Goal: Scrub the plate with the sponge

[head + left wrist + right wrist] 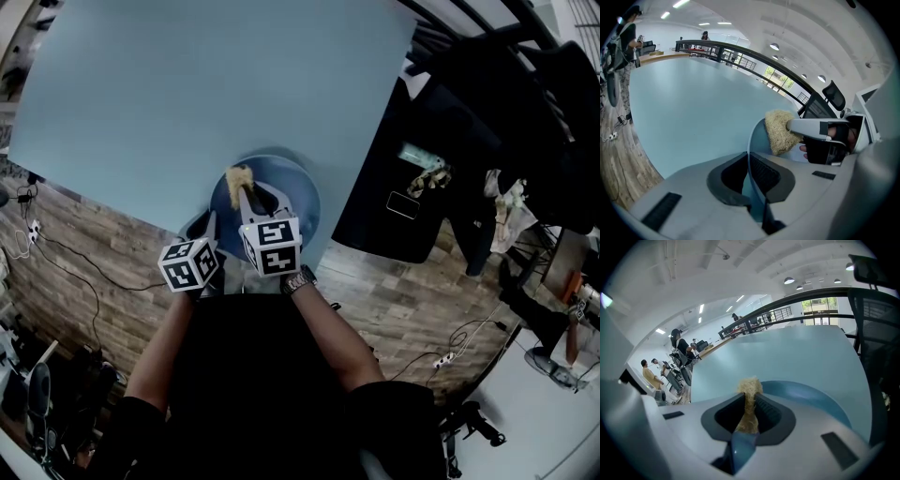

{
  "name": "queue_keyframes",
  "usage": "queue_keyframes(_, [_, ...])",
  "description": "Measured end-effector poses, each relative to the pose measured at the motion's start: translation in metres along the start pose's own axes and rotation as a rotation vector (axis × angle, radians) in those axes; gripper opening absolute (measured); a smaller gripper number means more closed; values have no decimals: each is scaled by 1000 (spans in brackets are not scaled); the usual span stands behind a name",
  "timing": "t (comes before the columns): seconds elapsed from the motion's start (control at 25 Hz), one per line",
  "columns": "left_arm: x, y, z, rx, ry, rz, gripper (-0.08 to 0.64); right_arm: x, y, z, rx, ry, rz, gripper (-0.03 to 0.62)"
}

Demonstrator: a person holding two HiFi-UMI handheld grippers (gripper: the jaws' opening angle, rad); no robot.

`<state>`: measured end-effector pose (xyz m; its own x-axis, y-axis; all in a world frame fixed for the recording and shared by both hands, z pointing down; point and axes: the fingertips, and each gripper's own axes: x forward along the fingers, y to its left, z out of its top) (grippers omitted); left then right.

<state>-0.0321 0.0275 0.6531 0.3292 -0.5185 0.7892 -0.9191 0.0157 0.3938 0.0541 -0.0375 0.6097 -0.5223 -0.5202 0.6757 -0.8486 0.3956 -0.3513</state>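
Note:
A blue plate sits at the near edge of the pale blue table. My left gripper is shut on the plate's rim, which runs thin and edge-on between the jaws. My right gripper is shut on a tan fibrous sponge, held over the plate. In the right gripper view the sponge sticks out past the jaws with the plate curving behind it. In the left gripper view the sponge rests against the plate's face beside the right gripper.
The table's near edge runs diagonally, with wood floor and cables below it. A dark office chair with clutter stands to the right. People stand far off in the room.

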Motion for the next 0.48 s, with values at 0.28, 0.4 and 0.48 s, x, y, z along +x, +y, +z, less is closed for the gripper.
queue_keyframes(0.28, [0, -1, 0, 19, -1, 2, 5, -8, -27, 7, 42, -20, -56, 64])
queue_keyframes(0.4, [0, -1, 0, 24, -1, 0, 5, -12, -37, 6, 65, -24, -77, 64])
queue_keyframes(0.48, [0, 0, 0, 26, -2, 0, 5, -15, -42, 6, 77, -25, -89, 65])
